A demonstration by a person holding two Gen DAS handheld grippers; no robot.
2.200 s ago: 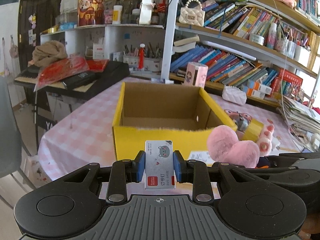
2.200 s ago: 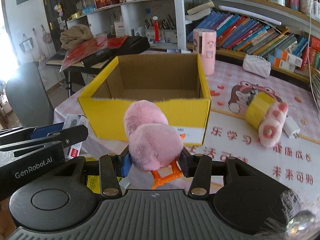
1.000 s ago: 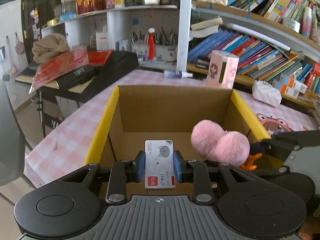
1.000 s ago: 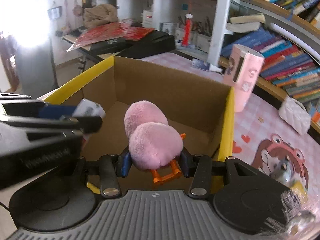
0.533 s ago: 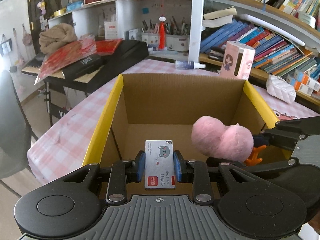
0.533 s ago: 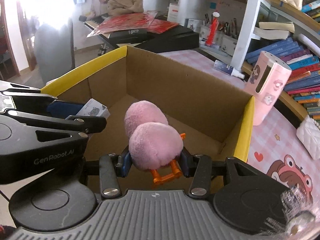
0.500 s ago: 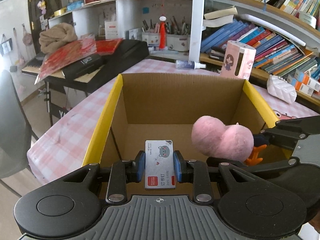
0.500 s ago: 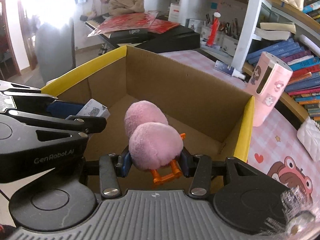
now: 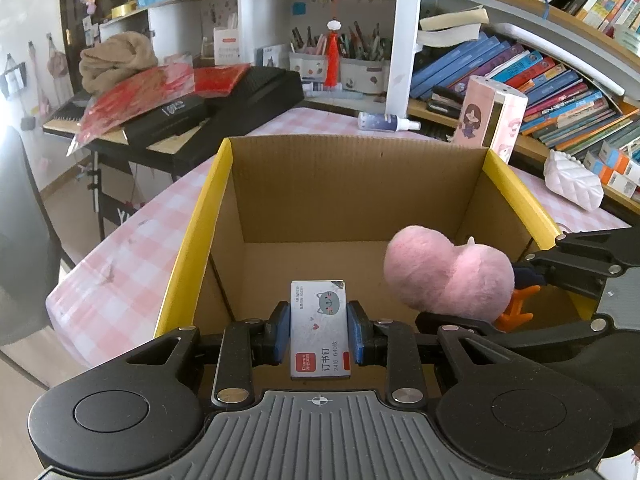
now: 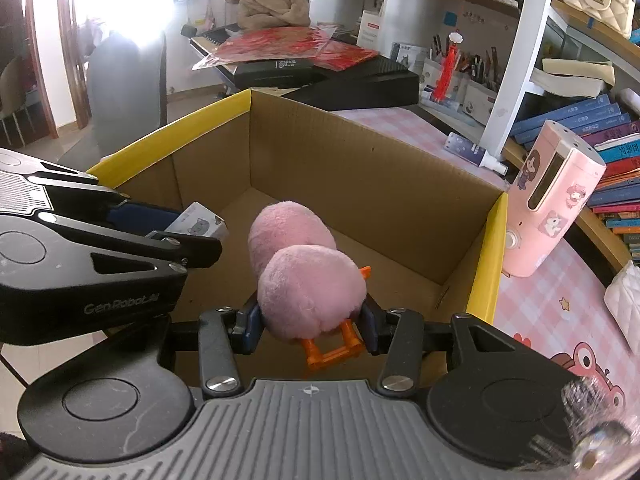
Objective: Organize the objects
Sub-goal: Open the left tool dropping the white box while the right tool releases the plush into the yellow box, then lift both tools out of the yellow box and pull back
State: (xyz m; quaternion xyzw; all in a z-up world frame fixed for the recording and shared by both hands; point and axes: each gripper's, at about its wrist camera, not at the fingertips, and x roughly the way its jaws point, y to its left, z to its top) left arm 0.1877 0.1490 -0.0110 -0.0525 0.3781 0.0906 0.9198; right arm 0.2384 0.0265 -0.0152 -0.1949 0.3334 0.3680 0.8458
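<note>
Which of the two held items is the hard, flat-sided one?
The staple box in the left gripper: a printed rectangular carton. The right gripper holds a pink plush toy, round and fuzzy, over the cardboard box.

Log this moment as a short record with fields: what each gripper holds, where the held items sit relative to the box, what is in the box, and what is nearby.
left gripper: shut on the small staple box, held upright
right gripper: shut on the pink plush clip, orange prongs towards the camera
container: open yellow cardboard box on the pink checked tablecloth
held items: both over the box opening, not released
box contents: floor looks bare where visible
nearby: pink dispenser and spray bottle outside the box
</note>
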